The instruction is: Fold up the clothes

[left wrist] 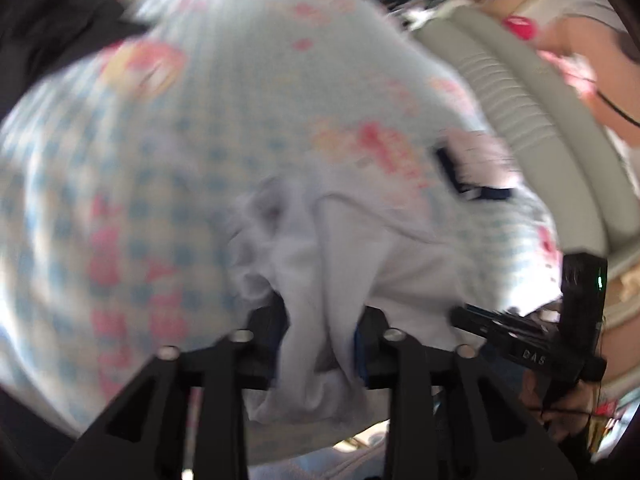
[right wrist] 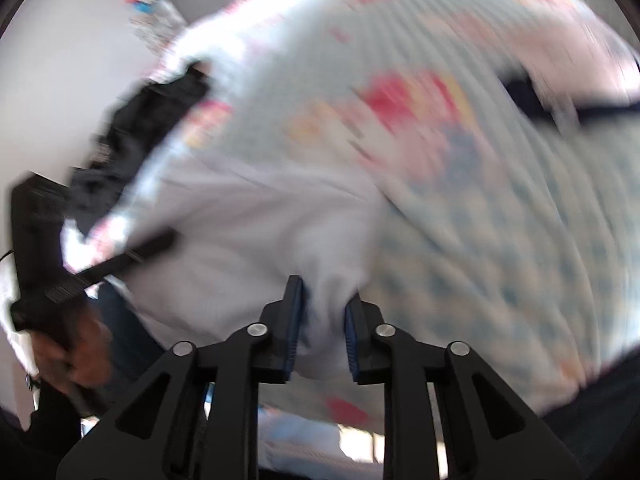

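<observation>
A white garment [left wrist: 352,264] is bunched between the fingers of my left gripper [left wrist: 320,344], which is shut on it. Behind it spreads a blue-checked sheet with pink cartoon prints [left wrist: 168,152]. In the right wrist view my right gripper [right wrist: 322,332] is shut on the same white garment [right wrist: 248,248], held up off the printed sheet [right wrist: 460,208]. The right gripper's black body [left wrist: 560,344] shows at the right of the left wrist view, and the left gripper's body [right wrist: 44,248] with the hand holding it at the left of the right wrist view. Both views are motion-blurred.
A dark garment [left wrist: 60,28] lies at the top left of the sheet and shows in the right wrist view [right wrist: 136,132]. A grey ribbed bed frame or rail [left wrist: 532,96] curves along the right. A pale wall [right wrist: 68,80] stands at the left.
</observation>
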Available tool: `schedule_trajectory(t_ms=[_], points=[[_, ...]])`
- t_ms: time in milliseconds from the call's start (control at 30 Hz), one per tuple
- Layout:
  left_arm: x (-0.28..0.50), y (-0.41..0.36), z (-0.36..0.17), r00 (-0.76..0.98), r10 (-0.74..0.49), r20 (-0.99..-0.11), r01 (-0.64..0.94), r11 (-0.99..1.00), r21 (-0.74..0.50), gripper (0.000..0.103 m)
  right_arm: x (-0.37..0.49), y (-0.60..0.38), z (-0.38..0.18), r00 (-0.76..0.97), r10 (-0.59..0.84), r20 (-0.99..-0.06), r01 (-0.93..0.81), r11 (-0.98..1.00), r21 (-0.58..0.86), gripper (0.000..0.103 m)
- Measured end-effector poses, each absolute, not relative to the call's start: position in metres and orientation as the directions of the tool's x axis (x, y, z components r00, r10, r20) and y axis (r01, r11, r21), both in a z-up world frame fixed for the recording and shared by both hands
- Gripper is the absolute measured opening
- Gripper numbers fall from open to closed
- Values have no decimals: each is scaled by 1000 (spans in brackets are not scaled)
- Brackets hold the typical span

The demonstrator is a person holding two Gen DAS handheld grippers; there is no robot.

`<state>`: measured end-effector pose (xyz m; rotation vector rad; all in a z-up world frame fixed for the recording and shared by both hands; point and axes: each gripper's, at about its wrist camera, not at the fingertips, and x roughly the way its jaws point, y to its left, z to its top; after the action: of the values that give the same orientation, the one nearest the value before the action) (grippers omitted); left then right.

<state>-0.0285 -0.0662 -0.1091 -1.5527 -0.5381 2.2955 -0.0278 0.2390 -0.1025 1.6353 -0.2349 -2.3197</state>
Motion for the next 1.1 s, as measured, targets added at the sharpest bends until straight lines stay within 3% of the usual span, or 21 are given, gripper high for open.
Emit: schedule_trajectory(t_ms=[67, 133, 200, 367, 500, 567, 633, 767, 900, 1100], points=[[-22, -77, -111, -364, 441, -820, -27, -885, -464, 60, -23, 251, -111, -290, -289, -912, 108, -957, 269, 21], [-16, -84, -99, -433, 461, -775, -44, -869, -493, 60, -20, 263, -108, -300, -288, -910, 96, -958, 271, 23], [-10, -89, -84, -509, 484, -712, -70, -848, -526, 60, -21, 271, -101, -324, -292, -900, 95, -957, 276, 36], [-13, -84, -61, -624, 451, -639, -88, -853, -515, 62, -46, 269, -74, -413, -286, -865, 123, -958, 258, 38], [-30, -57, -84, -522, 486, -701, -139, -859, -492, 63, -59, 235, -68, -411, -329, -850, 197, -943, 269, 46], [-38, -42, -104, -461, 368, -807, -124, -928, -352, 64, -62, 215, -82, -378, -330, -865, 226, -939, 259, 46], [-42, -45, -113, -434, 328, -839, -106, -944, -314, 72, -62, 205, -99, -345, -308, -887, 233, -943, 237, 46], [-34, -75, -102, -493, 341, -801, -37, -928, -372, 72, -55, 211, -111, -332, -311, -890, 197, -946, 257, 47], [-19, -79, -96, -528, 411, -744, -98, -899, -427, 70, -43, 227, -97, -409, -234, -882, 184, -968, 172, 57], [3, -66, -94, -524, 514, -679, -201, -850, -488, 70, -25, 235, -93, -380, -364, -851, 188, -931, 314, 57]])
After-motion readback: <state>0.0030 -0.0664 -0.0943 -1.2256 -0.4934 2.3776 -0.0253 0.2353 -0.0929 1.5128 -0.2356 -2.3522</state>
